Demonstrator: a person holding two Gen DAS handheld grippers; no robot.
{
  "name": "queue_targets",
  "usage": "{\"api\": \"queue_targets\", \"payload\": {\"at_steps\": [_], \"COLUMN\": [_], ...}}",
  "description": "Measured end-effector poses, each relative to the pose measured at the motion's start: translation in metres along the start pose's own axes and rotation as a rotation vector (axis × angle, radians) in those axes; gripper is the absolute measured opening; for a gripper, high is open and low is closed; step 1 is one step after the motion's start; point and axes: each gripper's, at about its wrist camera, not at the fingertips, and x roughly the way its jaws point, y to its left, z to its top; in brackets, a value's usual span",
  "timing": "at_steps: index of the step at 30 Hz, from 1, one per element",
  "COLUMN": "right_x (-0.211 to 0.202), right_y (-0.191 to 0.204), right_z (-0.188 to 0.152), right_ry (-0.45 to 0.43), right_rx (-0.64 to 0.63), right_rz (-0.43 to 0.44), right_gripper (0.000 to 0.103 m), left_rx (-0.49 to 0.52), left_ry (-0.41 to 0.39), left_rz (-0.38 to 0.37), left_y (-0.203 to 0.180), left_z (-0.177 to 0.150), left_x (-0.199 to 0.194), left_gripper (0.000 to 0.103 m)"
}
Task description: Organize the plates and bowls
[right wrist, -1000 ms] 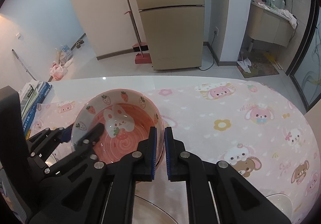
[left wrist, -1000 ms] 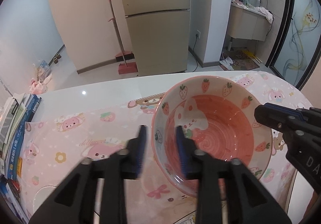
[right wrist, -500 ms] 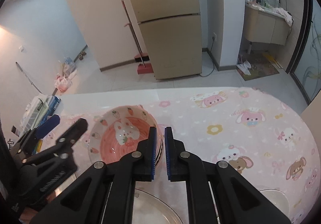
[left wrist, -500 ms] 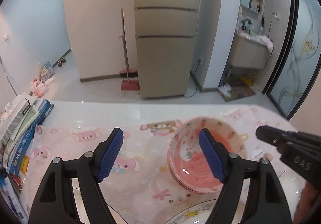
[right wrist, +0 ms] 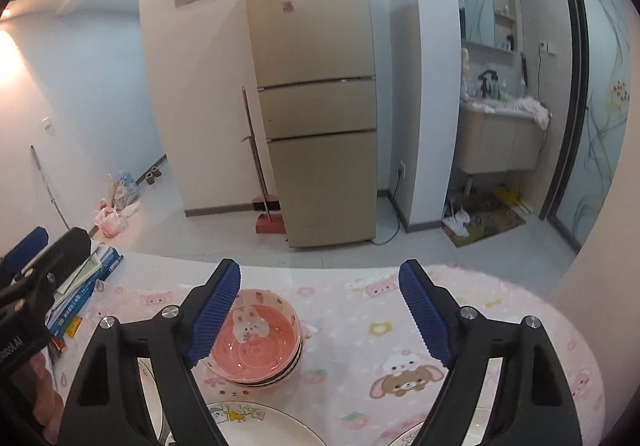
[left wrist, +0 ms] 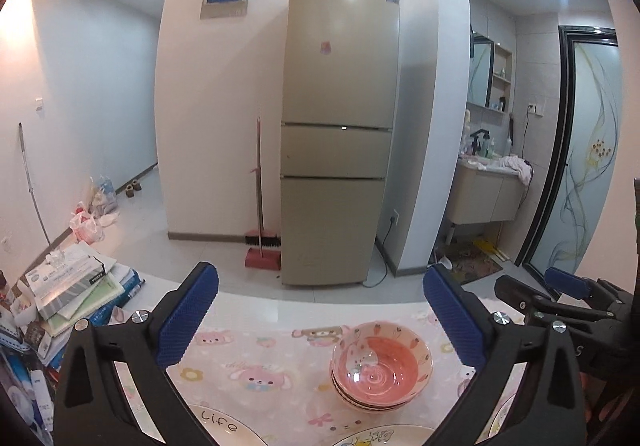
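A stack of pink strawberry-rabbit bowls [left wrist: 381,370] sits on the pink cartoon tablecloth [left wrist: 256,374]; it also shows in the right wrist view [right wrist: 256,342]. My left gripper [left wrist: 320,320] is open and empty, raised above and behind the bowls. My right gripper [right wrist: 320,310] is open and empty, also raised, with its left finger in front of the bowl stack. White patterned plates lie at the near edge: one marked "Life" [left wrist: 224,426] and one with cartoon animals [right wrist: 256,422]. The right gripper shows at the right of the left wrist view [left wrist: 568,298].
A pile of books and boxes [left wrist: 72,298] lies at the table's left end. A beige fridge [left wrist: 340,126] and a red broom [left wrist: 260,214] stand beyond the table. A washbasin cabinet [right wrist: 500,142] is at the far right.
Both grippers let go of the top pink bowl, opened wide and pulled up and back. The bowl now rests on the stack.
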Motion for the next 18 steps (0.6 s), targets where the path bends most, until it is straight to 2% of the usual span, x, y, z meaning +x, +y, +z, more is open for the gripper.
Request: {"api": "queue_targets", "payload": {"at_steps": [3, 5, 9, 12, 14, 18], "right_x": [-0.018, -0.032, -0.063, -0.084, -0.097, -0.13], "right_y": [0.002, 0.003, 0.01, 0.019, 0.026, 0.044], "right_z": [0.005, 0.008, 0.011, 0.012, 0.01, 0.005], "right_ry": [-0.052, -0.082, -0.151, -0.192, -0.208, -0.239], "right_rx": [0.003, 0.008, 0.006, 0.027, 0.051, 0.038], "right_rz": [0.004, 0.016, 0.032, 0.035, 0.048, 0.104], "right_gripper": [0.087, 0.089, 0.09, 0.094, 0.101, 0.102], "left_rx": [0.032, 0.02, -0.016, -0.009, -0.001, 0.003], "left_ry": [-0.03, -0.049, -0.066, -0.117, -0.148, -0.209], "left_rz": [0.048, 0.034, -0.043, -0.033, -0.025, -0.001], "left_y": [-0.003, -0.001, 0.004, 0.008, 0.012, 0.022], "left_z": [0.007, 0.013, 0.027, 0.035, 0.038, 0.039], "left_x": [-0.011, -0.022, -0.046, -0.073, -0.091, -0.126], "left_gripper": [0.102, 0.102, 0.102, 0.102, 0.102, 0.102]}}
